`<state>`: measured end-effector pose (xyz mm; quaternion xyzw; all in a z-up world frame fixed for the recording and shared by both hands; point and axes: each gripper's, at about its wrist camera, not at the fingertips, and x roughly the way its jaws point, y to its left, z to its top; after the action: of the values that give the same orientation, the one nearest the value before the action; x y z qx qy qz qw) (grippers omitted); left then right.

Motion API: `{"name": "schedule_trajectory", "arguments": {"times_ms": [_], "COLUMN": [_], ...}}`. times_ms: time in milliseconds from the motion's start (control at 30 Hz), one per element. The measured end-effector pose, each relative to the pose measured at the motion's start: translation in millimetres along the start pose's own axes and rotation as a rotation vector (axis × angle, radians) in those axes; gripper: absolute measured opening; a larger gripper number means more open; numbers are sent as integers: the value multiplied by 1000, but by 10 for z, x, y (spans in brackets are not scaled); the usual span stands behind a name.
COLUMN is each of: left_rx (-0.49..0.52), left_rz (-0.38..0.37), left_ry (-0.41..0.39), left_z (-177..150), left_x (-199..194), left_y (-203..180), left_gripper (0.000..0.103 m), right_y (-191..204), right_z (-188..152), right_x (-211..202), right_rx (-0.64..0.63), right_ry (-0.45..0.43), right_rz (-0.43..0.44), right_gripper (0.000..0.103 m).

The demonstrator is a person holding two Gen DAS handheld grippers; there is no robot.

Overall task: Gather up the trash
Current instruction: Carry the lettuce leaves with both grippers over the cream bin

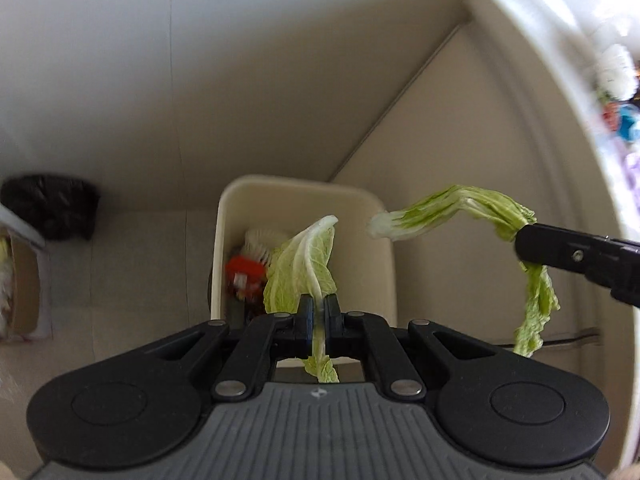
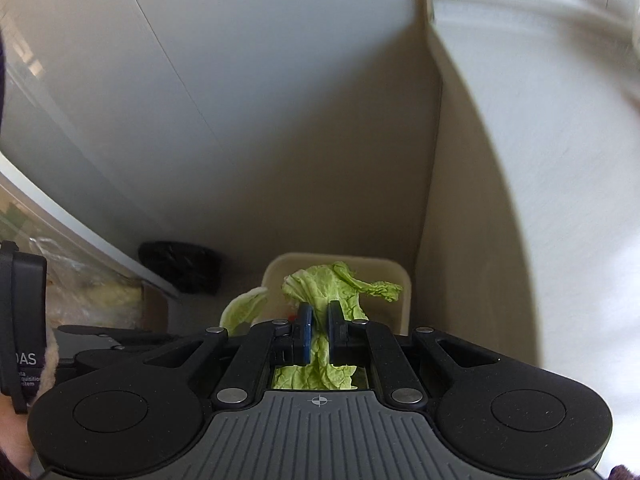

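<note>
A cream trash bin (image 1: 362,196) stands on the floor in a corner, with red and white rubbish (image 1: 245,272) inside. My left gripper (image 1: 319,308) is shut on a pale green cabbage leaf (image 1: 304,268) that hangs over the bin's opening. To its right, my right gripper (image 1: 520,242) is shut on a second cabbage leaf (image 1: 448,212), held beside the bin's right rim. In the right wrist view the right gripper (image 2: 319,316) pinches that second cabbage leaf (image 2: 320,288) above the trash bin (image 2: 404,280), and the left gripper's cabbage leaf (image 2: 244,308) shows at the left.
A black bag (image 1: 52,204) lies on the floor left of the bin. A cardboard box (image 1: 24,292) sits at the far left edge. A beige cabinet side (image 1: 460,120) rises right of the bin under a white counter edge (image 1: 532,60). Walls close the corner behind.
</note>
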<state>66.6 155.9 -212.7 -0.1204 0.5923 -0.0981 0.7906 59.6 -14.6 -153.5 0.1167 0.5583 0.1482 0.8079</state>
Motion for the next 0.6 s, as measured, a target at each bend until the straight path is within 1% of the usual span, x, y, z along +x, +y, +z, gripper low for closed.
{"name": "schedule_trajectory", "arguments": {"times_ms": [67, 167, 267, 333, 400, 567, 600], "left_rx": [-18, -38, -54, -57, -55, -47, -45], "left_rz": [-1, 41, 76, 93, 91, 107, 108], "left_ry": [23, 59, 88, 104, 105, 109, 107], "left_z": [-53, -77, -84, -76, -61, -48, -41], "left_x": [175, 423, 597, 682, 727, 744, 746], "left_y": [86, 164, 226, 236, 237, 209, 197], "left_gripper": [5, 5, 5, 5, 5, 5, 5], "right_y": [-6, -34, -79, -99, -102, -135, -75], "right_z": [-31, -50, -64, -73, -89, -79, -67], "right_x": [229, 535, 777, 896, 982, 1086, 1079], "right_rx": [9, 34, 56, 58, 54, 59, 58], "right_ry": [28, 71, 118, 137, 152, 175, 173], "right_rz": [-6, -14, -42, -59, -78, -106, -110], "right_gripper": [7, 7, 7, 7, 8, 8, 9]}}
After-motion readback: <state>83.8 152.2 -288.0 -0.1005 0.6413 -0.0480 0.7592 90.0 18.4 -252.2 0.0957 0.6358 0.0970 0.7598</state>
